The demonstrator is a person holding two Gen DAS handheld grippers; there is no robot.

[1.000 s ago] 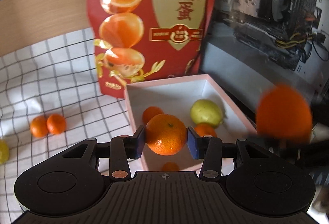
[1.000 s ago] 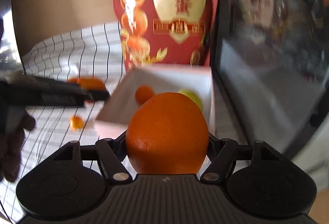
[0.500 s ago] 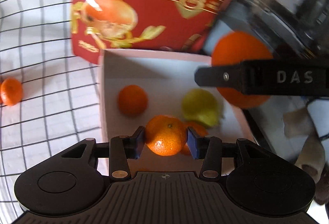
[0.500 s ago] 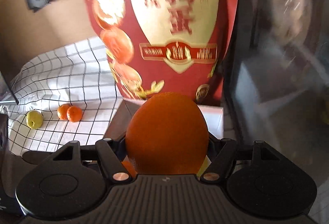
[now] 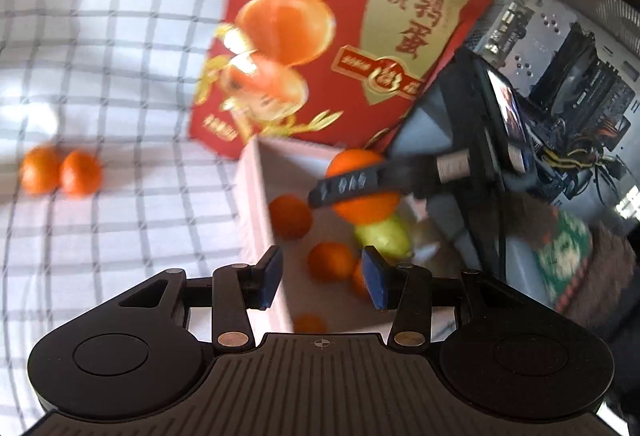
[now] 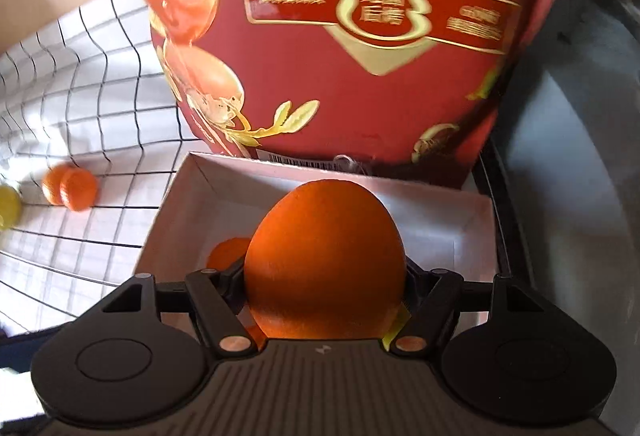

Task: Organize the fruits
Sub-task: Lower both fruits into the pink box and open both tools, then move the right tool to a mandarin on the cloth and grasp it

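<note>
The big orange (image 6: 324, 260) is pinched by the right gripper (image 6: 325, 286) over the box (image 6: 472, 232); it likely gets dropped next. The left gripper (image 5: 322, 278) jaws are spread, empty.

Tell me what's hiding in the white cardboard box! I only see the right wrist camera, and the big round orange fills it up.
Observer: A yellow-green lemon-like fruit lies in the white cardboard box. The left wrist camera shows it just below your big round orange.
Operator: Any little ones in there?
Observer: At least three small orange tangerines lie on the box floor.
Operator: Is the other gripper holding something?
Observer: No, the left gripper is open and empty, by the box's left wall.
</note>
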